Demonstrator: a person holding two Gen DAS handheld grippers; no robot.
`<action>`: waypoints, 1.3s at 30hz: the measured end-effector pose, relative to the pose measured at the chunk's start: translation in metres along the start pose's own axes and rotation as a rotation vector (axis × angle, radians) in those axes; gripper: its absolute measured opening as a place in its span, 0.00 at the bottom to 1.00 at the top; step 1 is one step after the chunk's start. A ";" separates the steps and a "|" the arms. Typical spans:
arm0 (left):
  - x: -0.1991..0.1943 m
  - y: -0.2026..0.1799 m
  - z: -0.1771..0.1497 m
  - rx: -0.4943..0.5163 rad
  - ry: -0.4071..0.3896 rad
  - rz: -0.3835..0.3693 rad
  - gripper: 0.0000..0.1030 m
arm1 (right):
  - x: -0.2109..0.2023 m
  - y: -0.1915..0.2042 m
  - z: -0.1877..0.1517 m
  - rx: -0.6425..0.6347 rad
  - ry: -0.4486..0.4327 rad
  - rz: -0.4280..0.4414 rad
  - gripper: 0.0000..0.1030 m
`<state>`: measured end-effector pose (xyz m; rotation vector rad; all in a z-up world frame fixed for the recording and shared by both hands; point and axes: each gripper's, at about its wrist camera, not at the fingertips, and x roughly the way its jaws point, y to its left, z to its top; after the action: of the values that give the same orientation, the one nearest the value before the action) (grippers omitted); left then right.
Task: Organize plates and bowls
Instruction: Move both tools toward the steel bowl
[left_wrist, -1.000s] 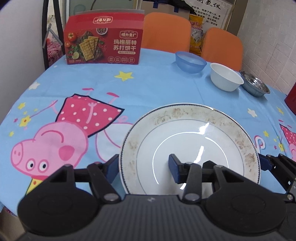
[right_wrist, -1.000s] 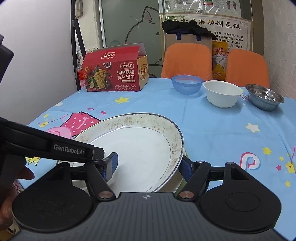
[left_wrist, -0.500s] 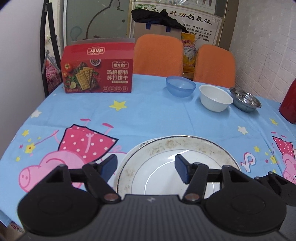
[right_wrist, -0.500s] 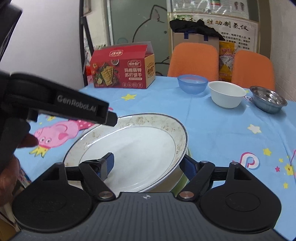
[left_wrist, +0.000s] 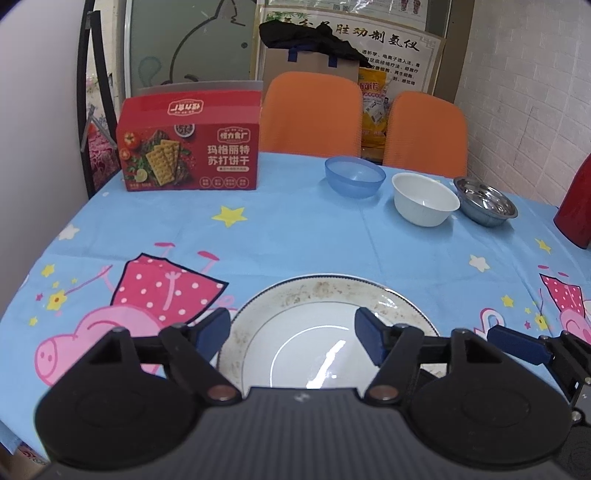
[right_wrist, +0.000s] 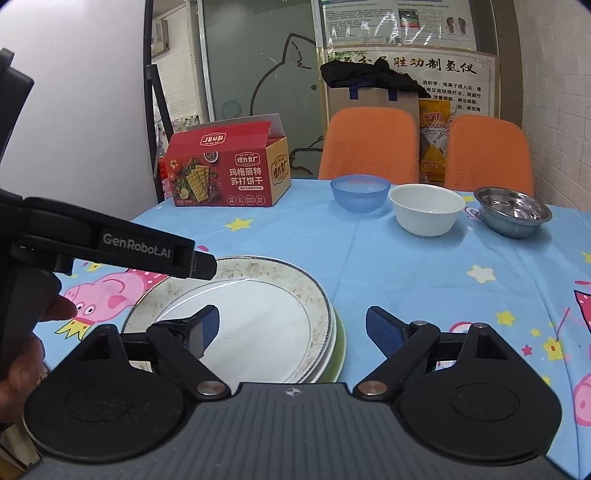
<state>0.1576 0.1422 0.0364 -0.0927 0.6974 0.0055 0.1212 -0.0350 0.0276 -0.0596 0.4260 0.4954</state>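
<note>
Looking down along both grippers, we see the white plate (left_wrist: 325, 332) with its speckled, dark-lined rim lying on top of a small stack at the near edge of the worktop (left_wrist: 295, 236). From the right wrist view, a second white rim and a green one show beneath the plate (right_wrist: 251, 317) on its right side.

Our left gripper (left_wrist: 291, 332) hovers above the plate; its jaws have just been opening and stand spread, one blue pad off the plate's left rim and the other over its well, neither pressing on it. Our right gripper (right_wrist: 291, 328) also has its jaws spread: the left pad sits over the plate, the right pad over bare cloth beside the stack, and nothing is pinched. The left gripper's black body reaches in from the left of the right wrist view, with a hand (right_wrist: 22, 354) behind it.

Farther back, three bowls stand in a row, close together: a blue bowl (left_wrist: 354, 177), a white bowl (left_wrist: 424, 199) and a steel bowl (left_wrist: 485, 201). A red cracker box (left_wrist: 190, 147) stands at the back left, with its flap raised. Two orange chairs (left_wrist: 314, 110) stand behind the worktop. A red container (left_wrist: 576, 206) shows at the far right edge.
</note>
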 end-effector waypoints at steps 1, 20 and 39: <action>0.000 -0.001 0.000 0.004 0.001 -0.001 0.67 | 0.001 -0.005 0.000 0.016 0.003 0.002 1.00; 0.023 -0.059 0.022 0.084 0.040 -0.037 0.73 | -0.016 -0.130 -0.005 0.408 -0.027 -0.154 1.00; 0.086 -0.143 0.123 0.225 0.039 -0.209 0.74 | 0.007 -0.231 0.035 0.460 -0.068 -0.214 1.00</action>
<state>0.3076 0.0084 0.0870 0.0507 0.7207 -0.2758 0.2493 -0.2301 0.0455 0.3514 0.4527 0.1795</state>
